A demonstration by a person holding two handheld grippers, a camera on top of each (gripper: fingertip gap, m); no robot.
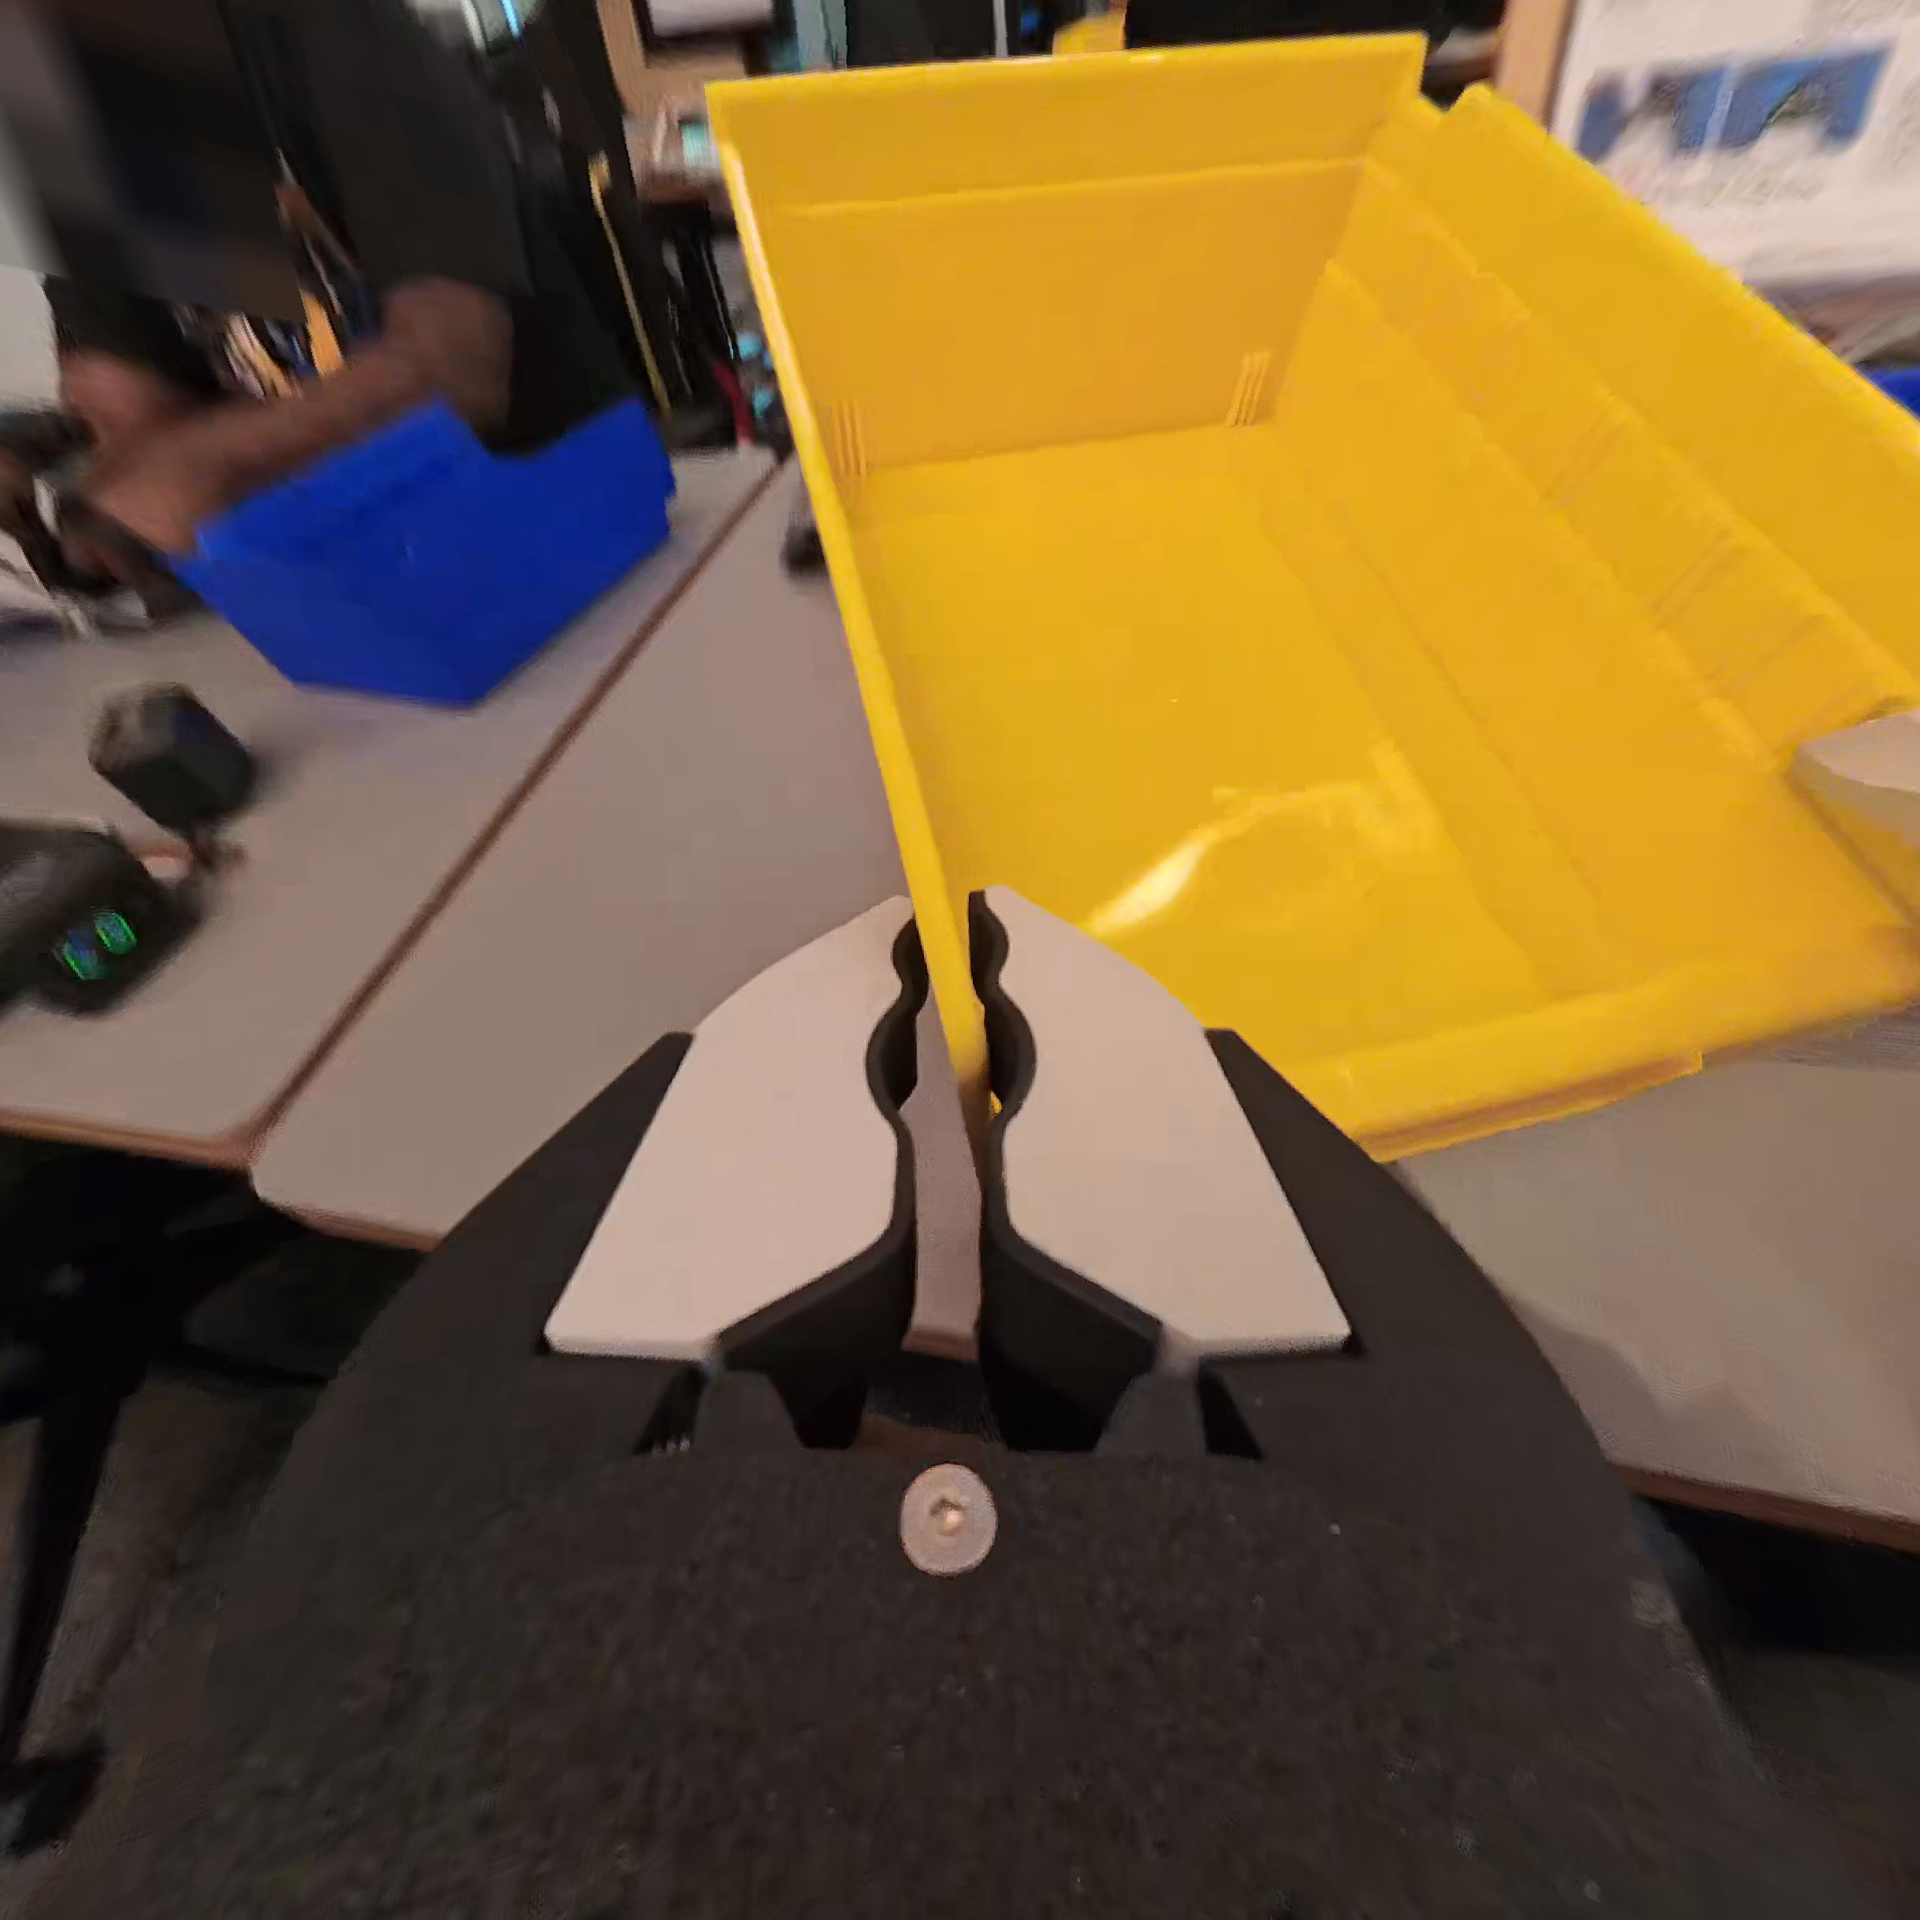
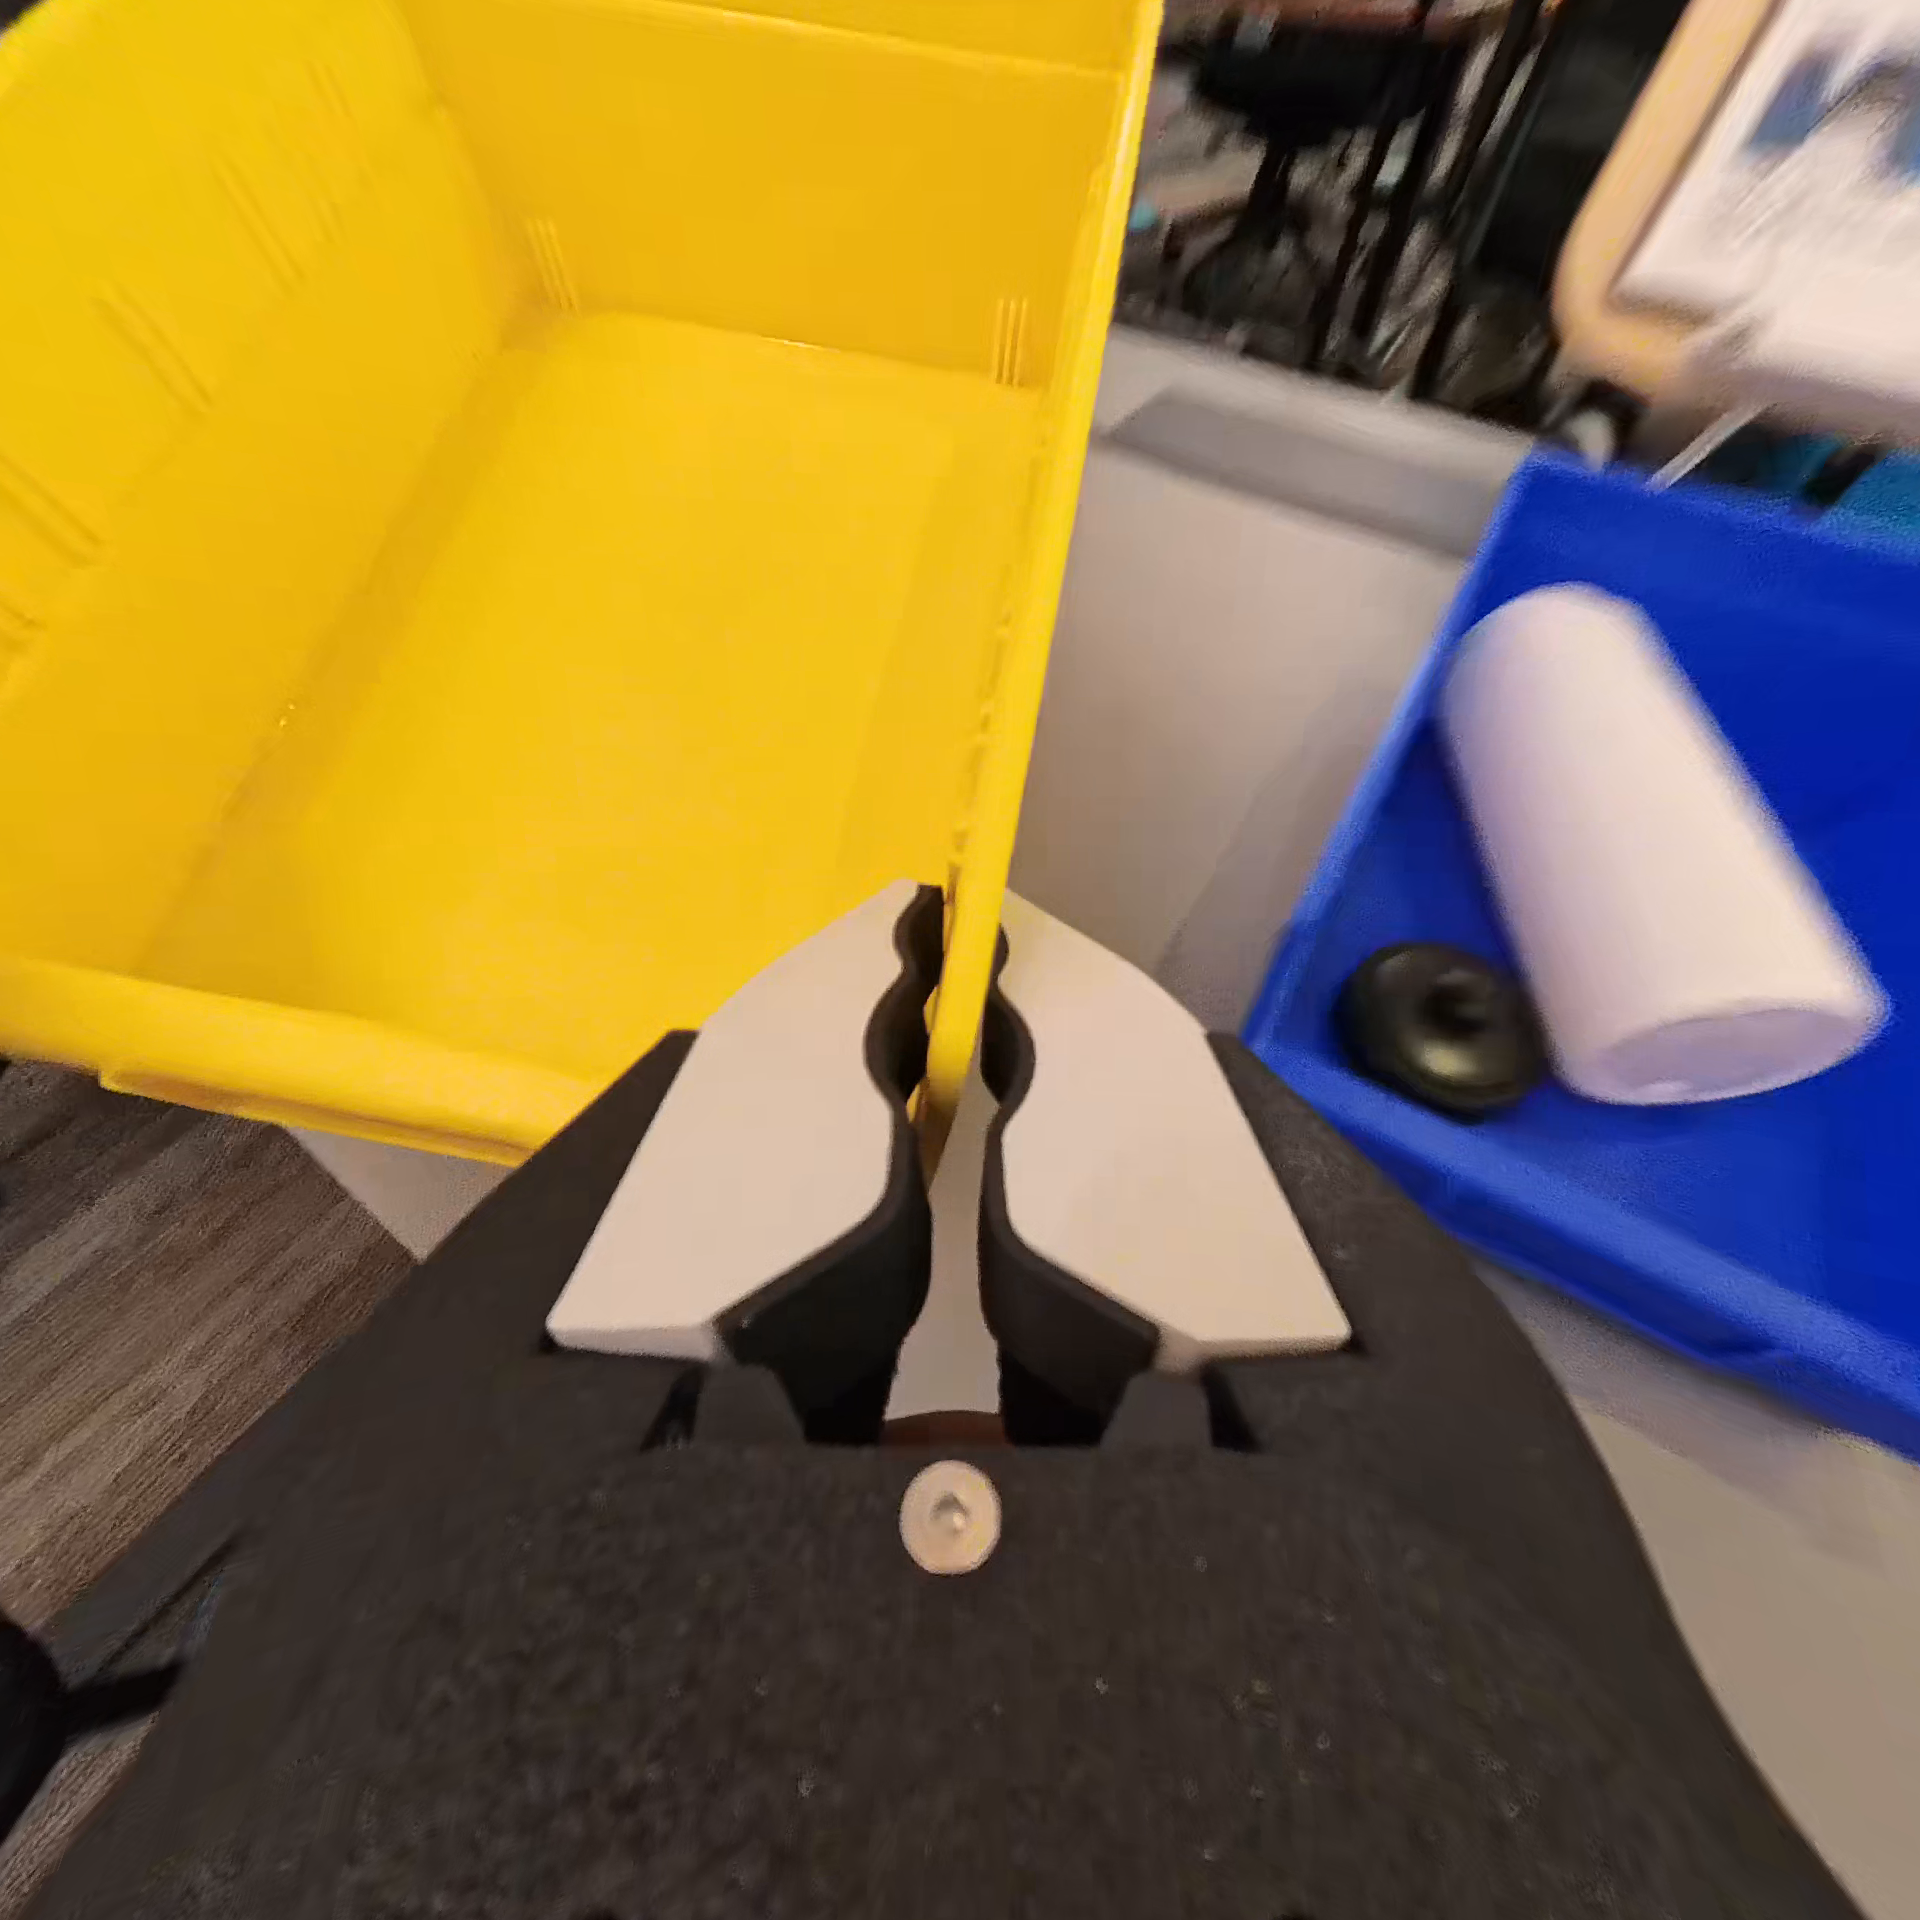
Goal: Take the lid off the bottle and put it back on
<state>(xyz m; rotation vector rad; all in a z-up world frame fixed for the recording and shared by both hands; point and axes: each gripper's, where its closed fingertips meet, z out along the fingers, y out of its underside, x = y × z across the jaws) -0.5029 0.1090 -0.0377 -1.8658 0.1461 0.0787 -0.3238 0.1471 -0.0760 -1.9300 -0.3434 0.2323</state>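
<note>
Both grippers hold an empty yellow bin (image 1: 1195,675), lifted and tilted above the table. My left gripper (image 1: 948,914) is shut on the bin's left wall. My right gripper (image 2: 961,914) is shut on the bin's right wall (image 2: 1049,582). In the right wrist view a white bottle (image 2: 1642,842) lies on its side in a blue bin (image 2: 1621,1226) at the right. A black lid (image 2: 1439,1029) lies beside the bottle, off it. The tip of the right gripper shows at the right edge of the left wrist view (image 1: 1870,769).
A second blue bin (image 1: 436,582) stands on the grey table (image 1: 623,883) at the left, with a person's arm (image 1: 291,416) over it. Black devices (image 1: 94,914) lie at the far left. Shelves and a poster are behind. The table's front edge is close below.
</note>
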